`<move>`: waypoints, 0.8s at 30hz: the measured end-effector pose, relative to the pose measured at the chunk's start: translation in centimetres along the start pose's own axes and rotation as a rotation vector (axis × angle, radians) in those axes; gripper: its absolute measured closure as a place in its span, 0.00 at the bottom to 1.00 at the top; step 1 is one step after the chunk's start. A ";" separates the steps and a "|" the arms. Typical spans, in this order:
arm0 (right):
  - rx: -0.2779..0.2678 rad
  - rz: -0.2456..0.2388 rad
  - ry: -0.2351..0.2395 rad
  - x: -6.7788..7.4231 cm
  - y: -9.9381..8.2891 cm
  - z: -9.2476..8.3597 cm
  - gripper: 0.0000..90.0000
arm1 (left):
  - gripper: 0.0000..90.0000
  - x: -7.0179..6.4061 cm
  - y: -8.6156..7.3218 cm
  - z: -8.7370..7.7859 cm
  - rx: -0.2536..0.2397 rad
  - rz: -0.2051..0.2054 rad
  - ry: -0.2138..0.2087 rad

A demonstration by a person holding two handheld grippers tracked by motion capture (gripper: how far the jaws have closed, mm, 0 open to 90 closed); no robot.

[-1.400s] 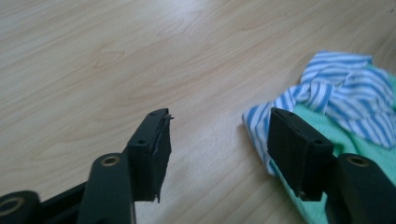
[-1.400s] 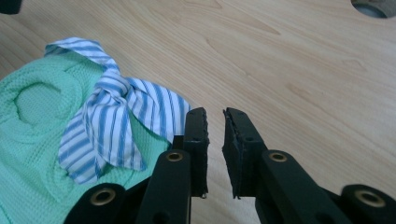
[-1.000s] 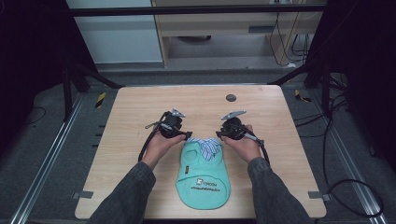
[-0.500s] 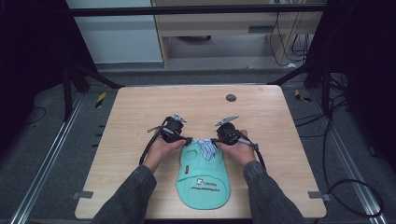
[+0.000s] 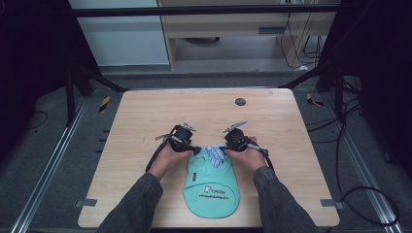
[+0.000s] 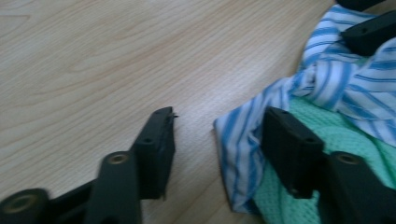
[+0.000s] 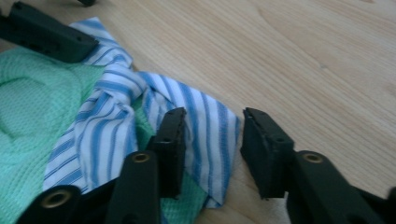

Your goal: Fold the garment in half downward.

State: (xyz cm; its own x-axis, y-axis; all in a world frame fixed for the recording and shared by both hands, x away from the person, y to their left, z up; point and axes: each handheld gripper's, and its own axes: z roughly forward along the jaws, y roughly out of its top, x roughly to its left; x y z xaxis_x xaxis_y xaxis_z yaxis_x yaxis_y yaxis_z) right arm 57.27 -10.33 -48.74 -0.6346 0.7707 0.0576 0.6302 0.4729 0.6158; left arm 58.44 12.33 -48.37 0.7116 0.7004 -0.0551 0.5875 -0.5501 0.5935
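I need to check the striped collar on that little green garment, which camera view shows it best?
The right gripper view: the striped collar spreads wide and sharp across the green garment. The left gripper view shows one collar point and a blurred fold. The high view shows it small, between both grippers.

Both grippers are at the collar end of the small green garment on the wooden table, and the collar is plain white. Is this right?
Not quite: the collar is white with blue stripes, not plain white, as the right gripper view shows. The rest holds: the left gripper and the right gripper are both at the collar end of the small green garment on the wooden table.
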 end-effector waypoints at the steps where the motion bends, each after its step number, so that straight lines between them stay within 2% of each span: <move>1: 0.009 -0.005 0.010 0.2 0.0 -0.1 0.74 | 0.60 -0.2 -0.1 -0.1 -0.003 0.006 -0.021; 3: 0.014 -0.026 0.017 0.4 0.1 -0.1 0.80 | 0.74 -0.4 -0.2 -0.2 -0.003 0.013 -0.041; 7: 0.025 -0.048 0.036 0.7 0.1 -0.1 0.91 | 0.85 -0.7 -0.2 -0.3 0.014 0.033 -0.055; 9: 0.028 -0.061 0.033 0.8 0.2 -0.2 0.92 | 0.90 -0.8 -0.1 -0.4 0.014 0.041 -0.052; 10: 0.030 -0.077 0.034 0.9 0.2 -0.3 0.92 | 0.92 -0.8 -0.1 -0.5 0.014 0.061 -0.046; 11: 0.030 -0.077 0.034 0.9 0.2 -0.3 0.92 | 0.93 -0.8 -0.1 -0.5 0.014 0.061 -0.046; 12: 0.024 -0.077 0.036 0.9 0.3 -0.6 0.92 | 0.93 -0.8 -0.1 -0.5 0.015 0.082 -0.046; 14: 0.005 -0.072 0.040 0.8 0.3 -1.0 0.92 | 0.94 -0.8 -0.1 -0.8 0.014 0.085 -0.050; 17: -0.012 -0.090 0.050 0.9 0.6 -1.7 0.92 | 0.94 -0.7 0.0 -1.4 -0.002 0.074 -0.056; 24: -0.033 -0.134 0.057 1.4 1.1 -3.6 0.92 | 0.94 -1.0 0.7 -3.1 -0.025 0.104 -0.058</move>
State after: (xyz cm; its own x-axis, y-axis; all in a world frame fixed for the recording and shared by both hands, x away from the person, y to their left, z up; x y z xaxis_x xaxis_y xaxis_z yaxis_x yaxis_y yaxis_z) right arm 55.47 -10.28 -45.21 -0.7375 0.6751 0.0172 0.5234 0.5553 0.6462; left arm 56.94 12.66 -45.47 0.7896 0.6124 -0.0383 0.5001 -0.6061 0.6185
